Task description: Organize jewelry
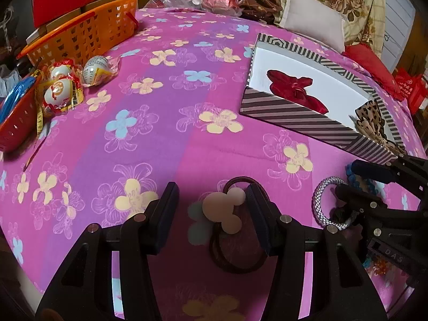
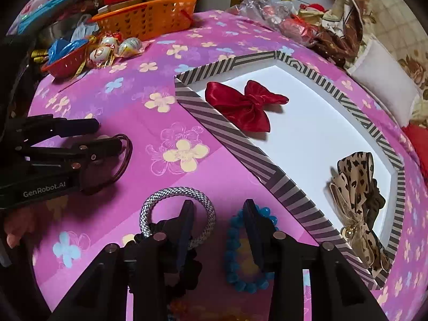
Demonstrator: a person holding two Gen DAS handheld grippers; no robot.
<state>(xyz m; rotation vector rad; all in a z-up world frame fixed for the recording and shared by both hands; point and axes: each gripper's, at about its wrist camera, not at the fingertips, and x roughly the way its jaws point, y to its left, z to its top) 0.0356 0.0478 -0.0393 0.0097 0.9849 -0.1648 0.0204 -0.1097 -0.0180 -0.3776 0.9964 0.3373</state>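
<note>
From the left wrist we look down on a pink flowered bedspread (image 1: pixel 165 123). Our left gripper (image 1: pixel 212 200) has its jaws partly open, straddling a dark brown hair tie (image 1: pixel 235 262) with a pale mouse-shaped charm (image 1: pixel 224 208); the charm lies between the jaws, nearer the right one, and we cannot tell whether either pad touches it. To the right, our right gripper (image 1: pixel 345 179) reaches in over a silver braided ring (image 1: pixel 321 200). Beyond lies a striped box (image 1: pixel 289 112) holding a red satin bow (image 1: pixel 294 88) and a leopard-print bow (image 1: pixel 374 120)

From the right wrist, the right gripper (image 2: pixel 218 208) has its jaws narrowed but apart. One finger (image 2: pixel 187 227) stands inside the silver braided ring (image 2: pixel 206 206), the other (image 2: pixel 251 230) over a blue bead bracelet (image 2: pixel 232 262), so the near sides of both lie between the jaws; we cannot tell whether anything is gripped. A black scrunchie (image 2: pixel 192 267) sits under the left finger. The left gripper (image 2: pixel 107 133) is at the left, over the brown hair tie (image 2: pixel 125 157). The striped box (image 2: pixel 240 155) is just right, with the red bow (image 2: pixel 246 104) at its far end and the leopard bow (image 2: pixel 355 182) nearer
</note>
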